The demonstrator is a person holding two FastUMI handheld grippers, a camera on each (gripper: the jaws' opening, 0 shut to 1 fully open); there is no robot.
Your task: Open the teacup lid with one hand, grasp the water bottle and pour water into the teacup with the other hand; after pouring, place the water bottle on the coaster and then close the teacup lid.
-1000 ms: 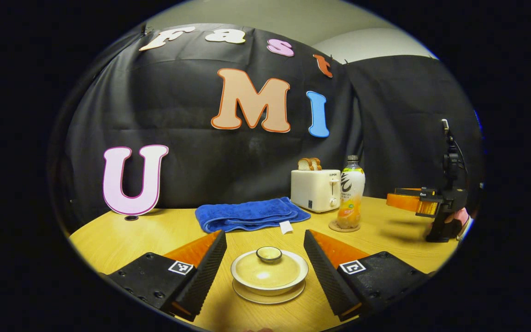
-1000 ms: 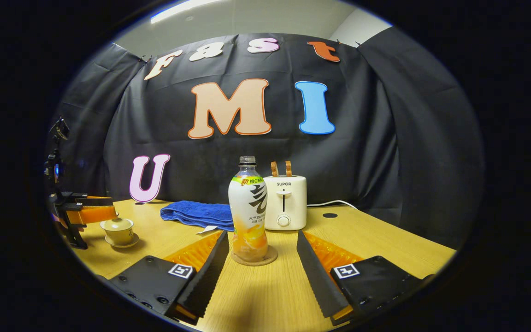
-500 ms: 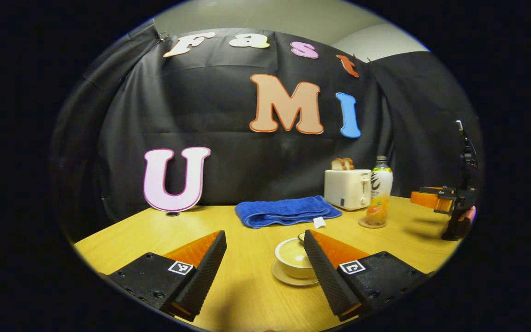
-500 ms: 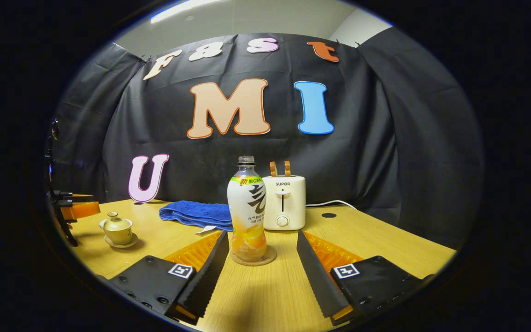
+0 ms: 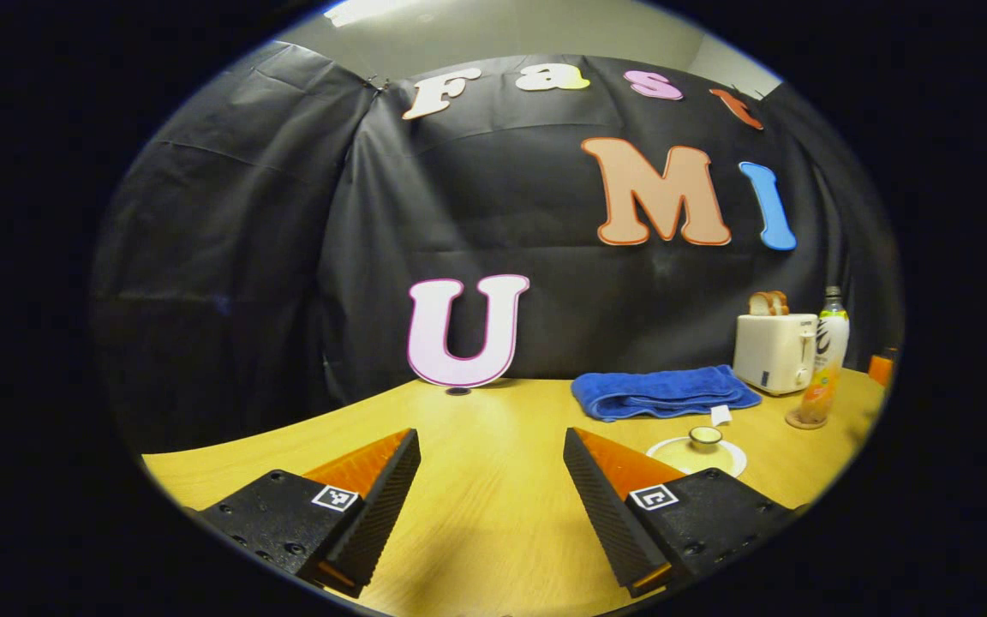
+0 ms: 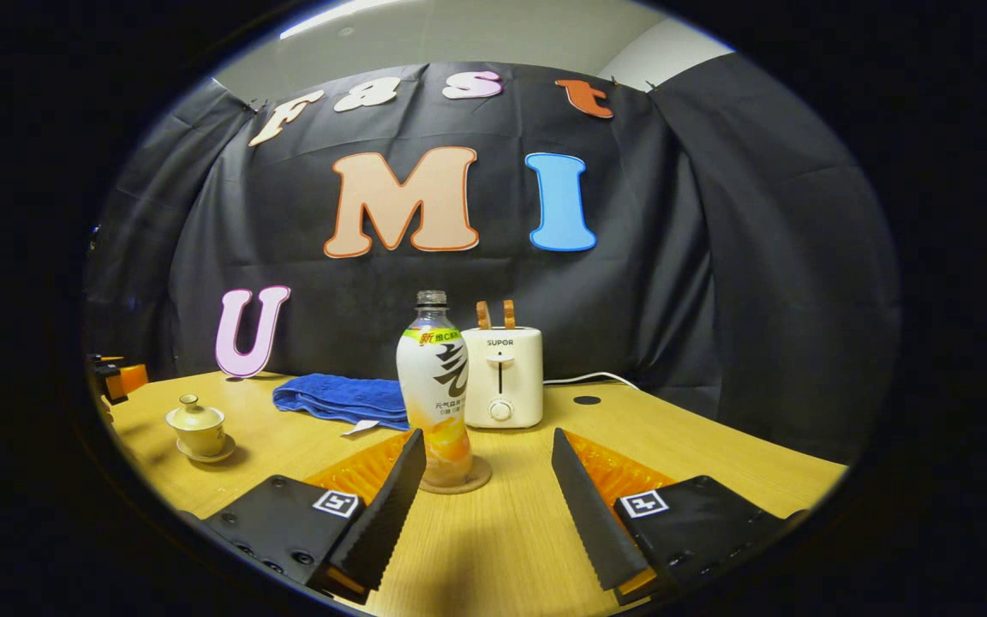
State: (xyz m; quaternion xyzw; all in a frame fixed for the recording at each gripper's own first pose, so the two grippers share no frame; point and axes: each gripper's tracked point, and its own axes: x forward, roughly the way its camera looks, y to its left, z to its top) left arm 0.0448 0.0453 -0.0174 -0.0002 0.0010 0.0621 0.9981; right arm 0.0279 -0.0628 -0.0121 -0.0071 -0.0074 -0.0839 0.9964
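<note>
lid on teacup at left of frame, bottle upright on coaster; left gripper & right gripper jaws wide, empty — judged done or pre-start, can't tell.

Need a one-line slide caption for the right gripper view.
Open hand-held gripper faces the water bottle on its coaster; lidded teacup far left.

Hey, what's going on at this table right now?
A person holds two grippers over a wooden table. Neither holds anything: the left gripper and right gripper are both open. The teacup sits on its saucer with the lid on. The water bottle stands upright on the coaster, ahead of the right gripper's fingers.
</note>
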